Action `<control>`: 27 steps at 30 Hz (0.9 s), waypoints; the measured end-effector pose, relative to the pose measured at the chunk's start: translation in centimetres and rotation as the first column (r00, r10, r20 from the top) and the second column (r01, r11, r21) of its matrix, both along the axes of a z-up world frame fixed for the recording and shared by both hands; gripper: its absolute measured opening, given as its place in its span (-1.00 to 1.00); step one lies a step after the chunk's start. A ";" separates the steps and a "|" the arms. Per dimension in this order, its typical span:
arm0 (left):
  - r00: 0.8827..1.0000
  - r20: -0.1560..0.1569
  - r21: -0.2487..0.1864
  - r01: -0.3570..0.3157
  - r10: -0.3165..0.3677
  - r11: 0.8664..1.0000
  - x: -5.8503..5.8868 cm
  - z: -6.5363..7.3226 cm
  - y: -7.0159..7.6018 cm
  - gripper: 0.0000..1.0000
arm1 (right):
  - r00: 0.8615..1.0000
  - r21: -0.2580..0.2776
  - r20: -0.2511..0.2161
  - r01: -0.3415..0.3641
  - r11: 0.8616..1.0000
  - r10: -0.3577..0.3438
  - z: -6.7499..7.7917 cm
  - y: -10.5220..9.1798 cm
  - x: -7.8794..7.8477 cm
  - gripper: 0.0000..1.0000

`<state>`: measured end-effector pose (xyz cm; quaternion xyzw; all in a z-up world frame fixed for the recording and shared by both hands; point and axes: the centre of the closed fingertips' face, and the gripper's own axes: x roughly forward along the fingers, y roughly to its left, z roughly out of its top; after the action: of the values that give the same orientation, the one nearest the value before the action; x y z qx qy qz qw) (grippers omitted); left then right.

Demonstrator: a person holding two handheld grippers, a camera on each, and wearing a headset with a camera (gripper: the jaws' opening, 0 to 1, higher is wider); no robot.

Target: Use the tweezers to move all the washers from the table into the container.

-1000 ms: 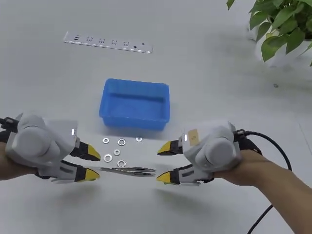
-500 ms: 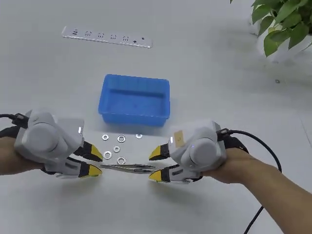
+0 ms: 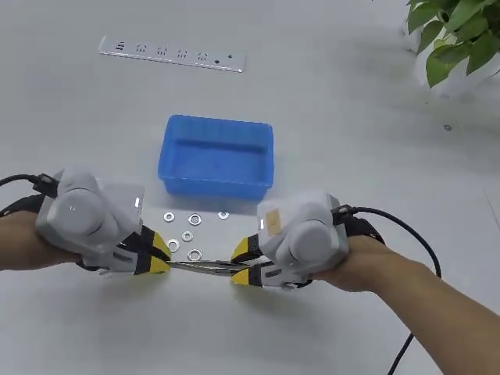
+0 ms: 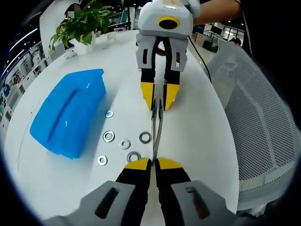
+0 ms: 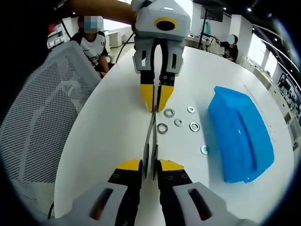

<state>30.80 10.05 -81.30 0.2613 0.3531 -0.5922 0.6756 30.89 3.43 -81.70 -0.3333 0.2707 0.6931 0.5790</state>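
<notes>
- Tweezers [image 3: 201, 266] lie flat and low at the table [image 3: 328, 117]; I cannot tell if they are lifted off it.
- The long axis runs left-right in the head view, one end at each gripper, roughly parallel to the container's front wall.
- In the left gripper view, tweezers [image 4: 156, 129] run straight ahead from that view's own jaws to the facing gripper. They are thin at the left end, with two arms apart near the right end. I cannot tell which end is the tip.
- Left gripper [image 3: 162, 256] has its jaws clenched on the tweezers' left end. In its own view [image 4: 153, 165] the jaws nearly meet, with metal between them.
- Right gripper [image 3: 238, 263] has its jaws pinched on the other end. In its own view [image 5: 149, 165] the tweezers [image 5: 150, 136] fill the narrow gap.
- The grippers point at each other, tips near but apart: right gripper [image 4: 159, 103], left gripper [image 5: 156, 106].
- Six washers [image 3: 187, 236] lie loose on the table between tweezers and container, and the nearest washer [image 3: 194, 255] is just beside the tweezers. See also washers [image 4: 124, 143] and washers [image 5: 178, 122].
- The blue container [image 3: 211, 186] is beyond the washers, open side up, with nothing visible inside; also container [image 4: 66, 117] and container [image 5: 240, 136].
- Power strip [image 3: 172, 55] is beyond the container.
- Plant [image 3: 461, 39] is far right.
</notes>
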 end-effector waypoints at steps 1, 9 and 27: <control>1.000 0.000 0.002 0.004 -0.004 1.000 0.0 0.0 0.0 -0.87 | 1.000 0.001 0.001 -0.002 1.000 0.002 0.0 0.0 0.0 -0.75; 0.999 0.003 0.007 0.036 -0.036 0.999 -0.6 0.3 -0.3 -0.88 | 1.000 0.001 0.003 0.002 1.000 -0.002 0.0 0.0 0.0 -0.76; 0.996 0.062 0.005 0.064 -0.064 0.998 -1.0 4.3 -1.3 -0.89 | 1.000 -0.002 0.007 -0.013 1.000 0.013 0.4 0.2 -0.4 -0.74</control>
<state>29.75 8.78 -76.98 0.2916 0.3242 -0.6045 0.6667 30.44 3.60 -81.26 -0.3380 0.2672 0.6953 0.5752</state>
